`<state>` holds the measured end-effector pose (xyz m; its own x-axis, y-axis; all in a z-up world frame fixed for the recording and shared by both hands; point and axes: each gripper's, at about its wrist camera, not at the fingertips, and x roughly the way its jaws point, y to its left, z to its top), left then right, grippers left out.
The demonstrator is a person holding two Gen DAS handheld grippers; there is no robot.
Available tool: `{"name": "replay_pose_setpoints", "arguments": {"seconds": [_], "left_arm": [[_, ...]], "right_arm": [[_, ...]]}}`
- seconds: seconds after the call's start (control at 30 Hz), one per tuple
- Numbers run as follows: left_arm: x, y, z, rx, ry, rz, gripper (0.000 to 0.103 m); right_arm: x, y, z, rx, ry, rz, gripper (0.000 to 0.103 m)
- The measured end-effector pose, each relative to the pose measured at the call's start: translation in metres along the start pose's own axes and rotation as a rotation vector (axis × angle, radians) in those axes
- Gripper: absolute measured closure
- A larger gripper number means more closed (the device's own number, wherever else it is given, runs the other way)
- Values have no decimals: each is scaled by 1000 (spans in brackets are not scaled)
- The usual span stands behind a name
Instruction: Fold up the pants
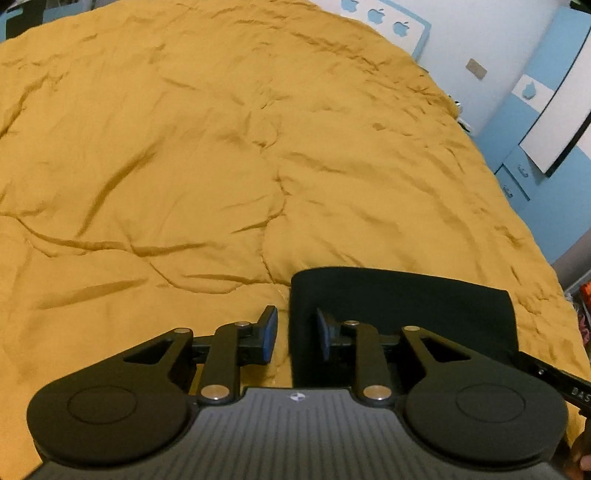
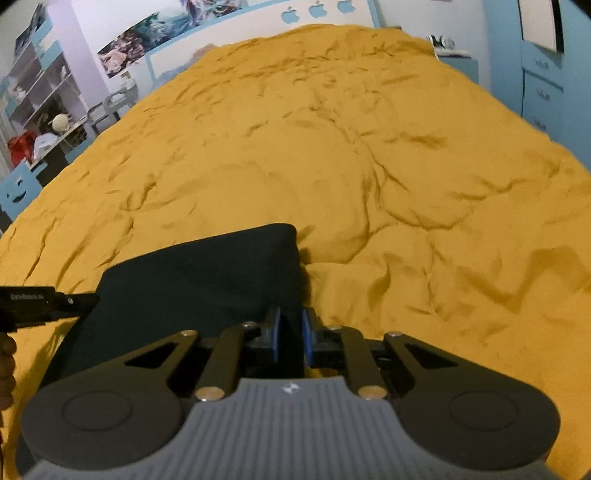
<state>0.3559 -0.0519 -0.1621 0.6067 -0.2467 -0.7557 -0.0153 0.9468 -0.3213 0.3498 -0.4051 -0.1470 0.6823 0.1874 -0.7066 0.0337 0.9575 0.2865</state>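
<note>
Black cloth, the pants (image 1: 399,310), lies on the mustard-yellow bedspread (image 1: 221,147) as a compact, flat rectangle with straight edges, at about 4 o'clock in the left wrist view and about 8 o'clock in the right wrist view. Judging by that shape, most of the folding looks done; what seems left is one more fold or only a final tidying and letting go. The left gripper (image 1: 297,334) stands released, its blue pads apart astride the left edge of the pants and pressing on nothing. The right gripper (image 2: 291,336) is clenched on the right edge of the pants, dark cloth showing between its nearly closed pads. As for writing, apple-shaped blue cut-outs (image 2: 317,9) decorate the white headboard at 12 o'clock. The other gripper's body shows white letters that read "DAS" at 4 o'clock in the left view, cut off by the frame; a small white label on it at 9 o'clock in the right view is too blurred to read.
</note>
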Motion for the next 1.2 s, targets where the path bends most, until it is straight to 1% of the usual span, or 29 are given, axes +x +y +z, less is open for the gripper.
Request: {"name": "replay_pose_setpoints", "arguments": {"seconds": [0.03, 0.13, 0.17, 0.2, 0.23, 0.27, 0.3, 0.37, 0.43, 0.5, 0.63, 0.73, 0.8, 0.83, 0.9, 0.97, 1.0, 1.07, 1.1, 1.17, 1.2], "left_arm": [[2, 1, 1, -3, 0, 0, 72], [-1, 5, 2, -31, -3, -11, 70], [-5, 7, 3, -52, -5, -16, 69], [-8, 8, 5, -75, -4, -22, 69], [-14, 11, 5, -94, -1, -34, 69], [-19, 13, 5, -109, 9, -57, 68], [-24, 17, 4, -126, 24, -90, 66], [-32, 25, -1, -179, 57, -170, 44], [-35, 34, -9, -240, 85, -224, 41], [-30, 43, -17, -296, 128, -256, 41], [-20, 56, -26, -370, 146, -312, 41], [-9, 59, -27, -404, 169, -358, 43], [0, 55, -27, -402, 184, -360, 43], [3, 54, -26, -402, 188, -359, 44], [8, 54, -26, -406, 189, -364, 50], [11, 54, -25, -409, 193, -368, 60], [12, 54, -25, -412, 196, -368, 61], [10, 53, -24, -415, 194, -370, 70], [6, 51, -24, -415, 188, -370, 72], [-1, 44, -23, -394, 172, -354, 79], [-5, 40, -23, -376, 163, -342, 80]], "right_arm": [[2, -1, 0, 4, 1, -1, 94], [0, -4, 2, 21, -4, -1, 88], [-4, -7, 2, 45, -7, 11, 83], [-8, -10, 2, 77, -7, 21, 81], [-12, -15, 1, 115, -5, 40, 77], [-17, -21, -2, 168, 3, 71, 71], [-21, -26, -5, 212, 10, 104, 68], [-26, -36, -14, 300, 28, 174, 60], [-28, -44, -23, 378, 47, 225, 60], [-25, -50, -29, 422, 55, 248, 60], [-12, -58, -38, 508, 76, 311, 60], [0, -59, -39, 539, 91, 357, 60], [9, -57, -38, 550, 101, 380, 61], [14, -55, -37, 549, 106, 389, 61], [21, -51, -35, 536, 115, 397, 62], [27, -49, -34, 527, 114, 398, 67], [27, -50, -35, 530, 112, 403, 69], [26, -51, -36, 536, 101, 414, 74], [24, -50, -36, 531, 95, 415, 75], [17, -45, -33, 487, 81, 399, 78], [12, -40, -30, 455, 74, 383, 79]]}}
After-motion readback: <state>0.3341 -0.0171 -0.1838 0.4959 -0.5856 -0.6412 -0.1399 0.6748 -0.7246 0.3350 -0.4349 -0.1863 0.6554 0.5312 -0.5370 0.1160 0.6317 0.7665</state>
